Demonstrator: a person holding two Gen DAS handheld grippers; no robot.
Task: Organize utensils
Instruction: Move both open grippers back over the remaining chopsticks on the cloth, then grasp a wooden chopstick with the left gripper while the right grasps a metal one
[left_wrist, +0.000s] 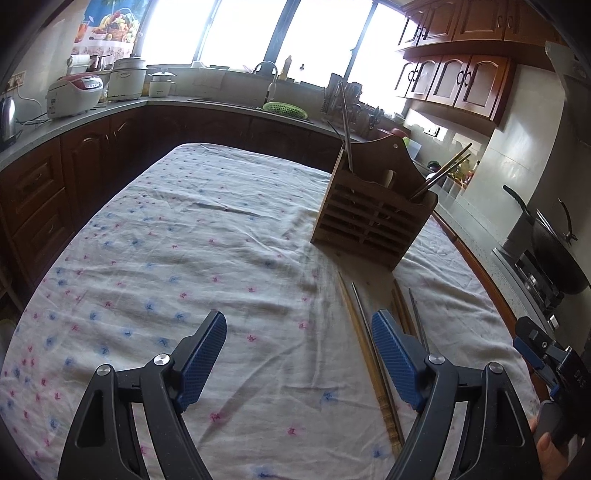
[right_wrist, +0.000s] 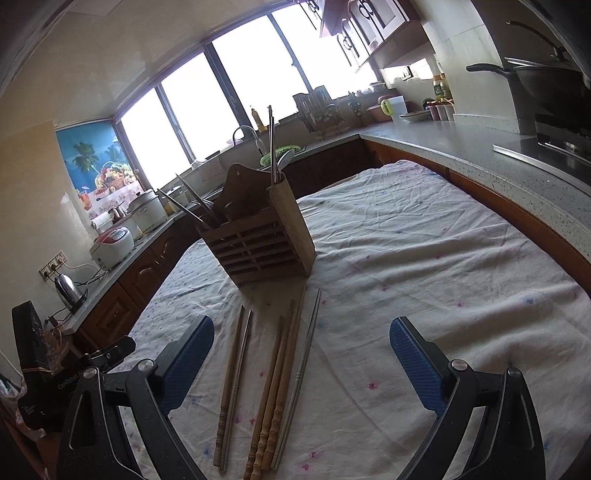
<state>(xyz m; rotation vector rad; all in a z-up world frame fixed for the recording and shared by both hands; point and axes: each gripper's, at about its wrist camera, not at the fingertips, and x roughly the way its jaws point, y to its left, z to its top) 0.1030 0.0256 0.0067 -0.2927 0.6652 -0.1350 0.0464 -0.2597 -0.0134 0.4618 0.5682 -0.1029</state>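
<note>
A slatted wooden utensil holder (left_wrist: 373, 214) stands on the cloth-covered table (left_wrist: 184, 240); it also shows in the right wrist view (right_wrist: 258, 243). It holds metal and wooden chopsticks (right_wrist: 272, 147) upright and leaning. Several loose wooden chopsticks (right_wrist: 275, 380) and metal chopsticks (right_wrist: 304, 354) lie side by side on the cloth in front of the holder; they also show in the left wrist view (left_wrist: 365, 350). My left gripper (left_wrist: 299, 354) is open and empty, just left of them. My right gripper (right_wrist: 301, 365) is open and empty above them.
Kitchen counters (right_wrist: 480, 147) run along the far and right sides, with a wok on a stove (right_wrist: 554, 85), a dish rack (right_wrist: 321, 110), a sink with a green basket (left_wrist: 284, 108) and rice cookers (left_wrist: 74, 94). The right gripper's body (left_wrist: 554, 362) shows at the left view's right edge.
</note>
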